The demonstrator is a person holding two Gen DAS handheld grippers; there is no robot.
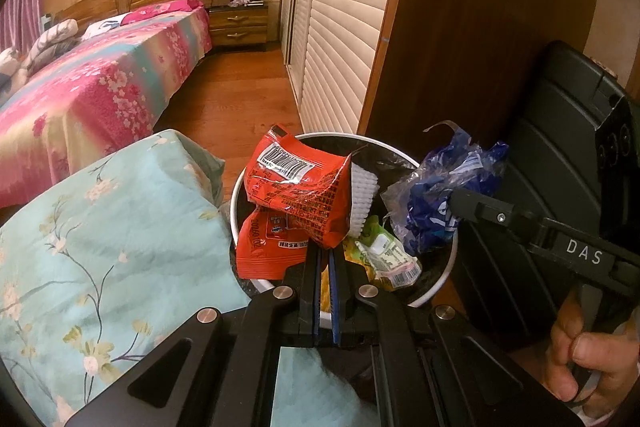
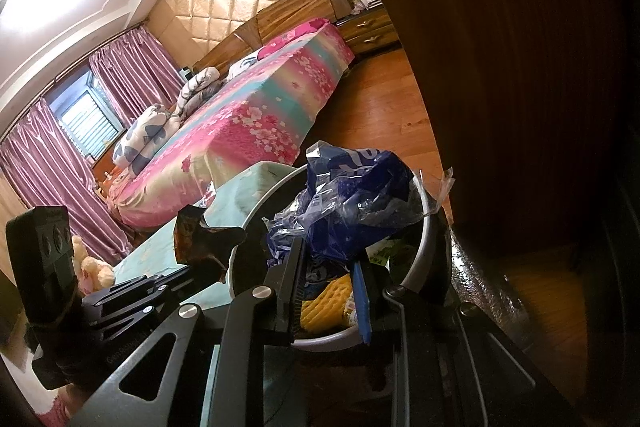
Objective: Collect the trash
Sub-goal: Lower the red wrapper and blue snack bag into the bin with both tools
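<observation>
- Bedroom with wooden floor [image 1: 224,107], quilted wall panel and dark wardrobe side [image 1: 480,27] behind a round white-rimmed trash bin [image 1: 436,291].
- Nearest in the left wrist view: left gripper [image 1: 327,251], blue-padded fingers drawn almost together, pinching the lower corner of a red snack wrapper [image 1: 298,187] held over the bin.
- Under it, inside the bin: a second red packet [image 1: 264,251], a green-and-white wrapper [image 1: 390,255] and something yellow.
- Just right: right gripper [image 2: 326,259], fingers spread part-way, clamping a crumpled blue-and-clear plastic bag [image 2: 352,195] above the bin's right half; bare hand [image 1: 588,355] on its handle.
- Left of the bin, touching its side: pale green floral bedding [image 1: 100,227].
- Farther back: bed [image 1: 100,79] with pink floral cover, folded quilts, wooden headboard.
- Farthest: nightstand [image 1: 238,25] by the louvred wardrobe doors [image 1: 340,27]; purple curtains [image 2: 60,163] around a window in the right wrist view.
</observation>
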